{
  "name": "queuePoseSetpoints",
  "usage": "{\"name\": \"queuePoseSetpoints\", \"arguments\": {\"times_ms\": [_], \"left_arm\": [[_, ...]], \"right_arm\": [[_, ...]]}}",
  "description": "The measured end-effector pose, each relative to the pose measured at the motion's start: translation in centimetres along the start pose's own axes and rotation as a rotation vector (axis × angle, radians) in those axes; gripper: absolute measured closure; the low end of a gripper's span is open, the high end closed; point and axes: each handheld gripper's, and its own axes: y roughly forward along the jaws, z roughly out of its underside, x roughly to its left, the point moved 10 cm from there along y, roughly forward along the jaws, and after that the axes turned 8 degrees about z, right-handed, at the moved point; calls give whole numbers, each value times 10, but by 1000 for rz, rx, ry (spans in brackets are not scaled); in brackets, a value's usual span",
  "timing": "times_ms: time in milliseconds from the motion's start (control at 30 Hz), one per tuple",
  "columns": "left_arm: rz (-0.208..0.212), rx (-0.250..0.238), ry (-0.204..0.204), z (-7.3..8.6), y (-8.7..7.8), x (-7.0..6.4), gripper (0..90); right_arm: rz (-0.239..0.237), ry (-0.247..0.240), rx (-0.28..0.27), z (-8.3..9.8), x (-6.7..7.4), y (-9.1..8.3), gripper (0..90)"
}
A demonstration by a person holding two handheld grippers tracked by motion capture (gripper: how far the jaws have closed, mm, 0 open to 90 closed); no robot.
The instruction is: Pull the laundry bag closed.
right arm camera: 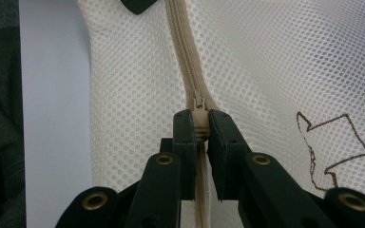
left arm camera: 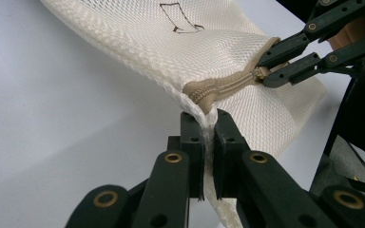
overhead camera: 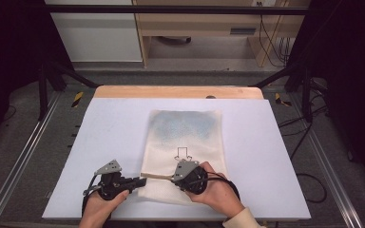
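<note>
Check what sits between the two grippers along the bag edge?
A closed stretch of tan zipper on the mesh bag spans from left gripper to right gripper, per the left gripper view.

A white table (overhead camera: 114, 137) has a wooden edge (overhead camera: 171, 91) at its far side. Beyond it stand a wooden cabinet (overhead camera: 199, 23) and cables (overhead camera: 271, 42).

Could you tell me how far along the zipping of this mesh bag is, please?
Done: the left gripper is shut on the mesh bag at the zipper's end; the right gripper is shut on the zipper pull. In hand: sliding it. Left: the zipper stretch ahead.
</note>
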Motion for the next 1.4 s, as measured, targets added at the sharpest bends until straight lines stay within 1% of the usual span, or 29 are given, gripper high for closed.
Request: {"name": "queuePoseSetpoints", "arguments": {"times_ms": [267,333,933,1067,1200,1400], "left_arm": [[-2,2,-2,0,0,0,850],[-2,3,-3,1,0,1,849],[-3,7,-3,2,0,1,849],[-4,9,-3,2,0,1,849],[-3,9,-3,2,0,1,849],[-1,12,-4,3,0,0,849]], "right_arm": [[2,11,3,6,-3,-4,819],[4,20,6,8,-4,-6,819],[8,27,14,19,-9,-18,819],[8,39,19,23,-10,-20,819],[10,38,21,27,-12,-23,819],[18,52,25,32,-16,-27,818]]}}
